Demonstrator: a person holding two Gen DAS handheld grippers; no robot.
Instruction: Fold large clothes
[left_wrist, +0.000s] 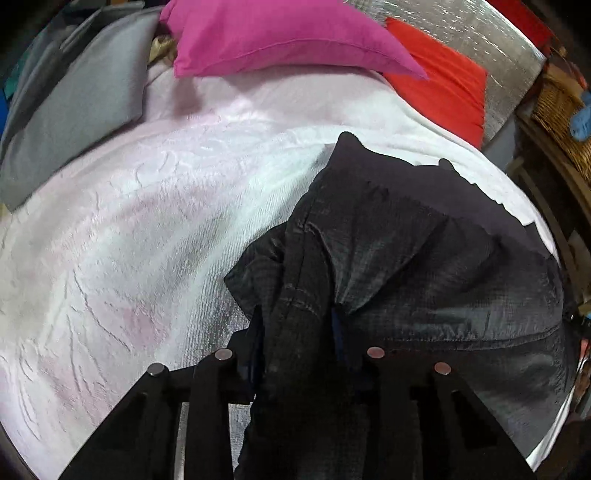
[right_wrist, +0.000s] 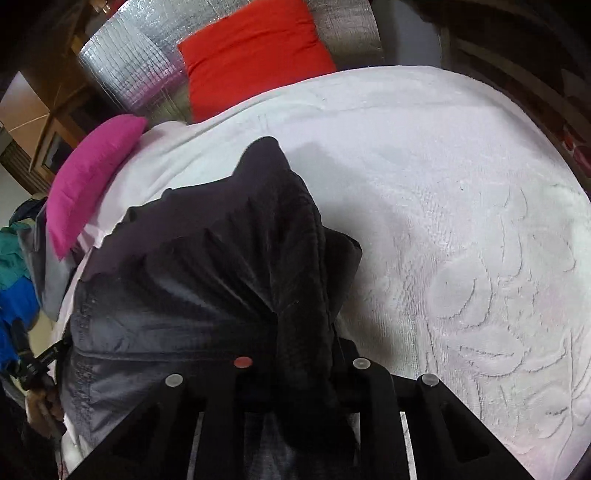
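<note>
Left gripper (left_wrist: 299, 332): fingers pinched on a bunched edge of the dark garment (left_wrist: 424, 258). Right gripper (right_wrist: 306, 343): same, nipped tight on the opposite edge. Held taut between both, probably for an even fold. Lying on the pale bedspread (right_wrist: 461, 221), long axis running away toward the pillows.

Open room: bare blanket (left_wrist: 129, 240) left of the jacket (left_wrist: 424, 240), and bare blanket right of it in the right wrist view.
Far edge: grey pillow (left_wrist: 81, 103), pink pillow (left_wrist: 280, 37) and red pillow (right_wrist: 255, 51) block it.
Right side: wicker basket (left_wrist: 561, 107) beside the bed.
Middle: jacket heap.
</note>
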